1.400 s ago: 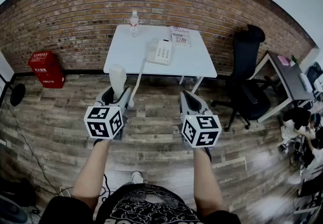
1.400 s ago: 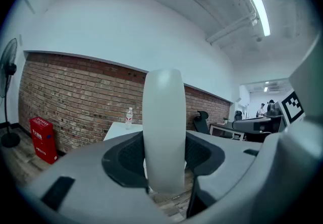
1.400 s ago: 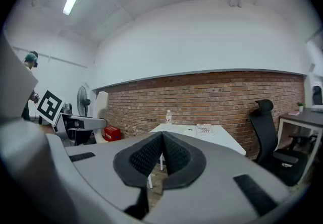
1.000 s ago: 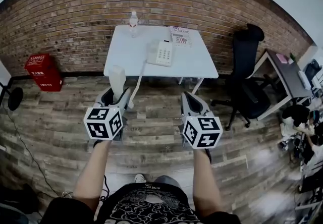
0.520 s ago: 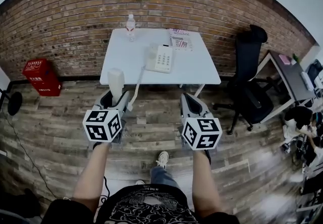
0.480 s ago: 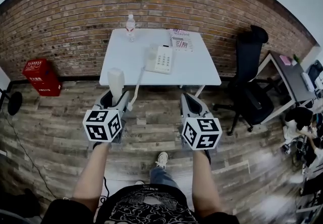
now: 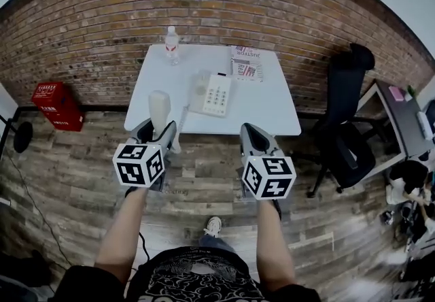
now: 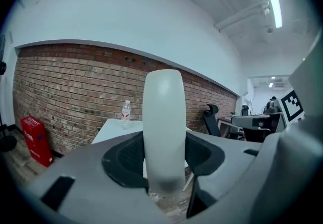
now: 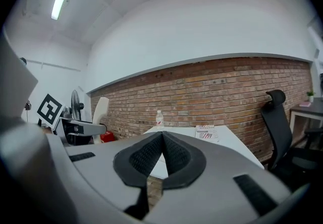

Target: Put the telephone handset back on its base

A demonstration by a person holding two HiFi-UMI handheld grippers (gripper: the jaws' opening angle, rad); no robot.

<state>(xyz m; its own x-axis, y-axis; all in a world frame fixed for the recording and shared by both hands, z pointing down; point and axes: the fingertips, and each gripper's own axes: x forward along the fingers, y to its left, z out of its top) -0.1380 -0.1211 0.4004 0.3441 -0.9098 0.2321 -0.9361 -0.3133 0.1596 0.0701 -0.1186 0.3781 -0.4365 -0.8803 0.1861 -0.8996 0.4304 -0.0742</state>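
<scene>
The white telephone handset (image 7: 159, 105) stands upright between the jaws of my left gripper (image 7: 158, 129), which is shut on it. In the left gripper view the handset (image 8: 163, 132) fills the middle and both pads press its sides. Its cord (image 7: 182, 115) runs to the white telephone base (image 7: 211, 94) on the white table (image 7: 272, 113) ahead of me. My right gripper (image 7: 248, 130) is level with the left one, over the floor before the table's front edge. It is shut and holds nothing, its pads (image 9: 174, 155) meeting in the right gripper view.
A water bottle (image 7: 171, 43) stands at the table's back left and a magazine (image 7: 247, 64) lies at the back right. A black office chair (image 7: 348, 124) stands to the right, a red box (image 7: 51, 105) by the brick wall to the left. Wooden floor surrounds the table.
The person has walked forward, so the table and telephone base are nearer and larger. Both grippers keep their pose, with the handset still held upright in the left one.
</scene>
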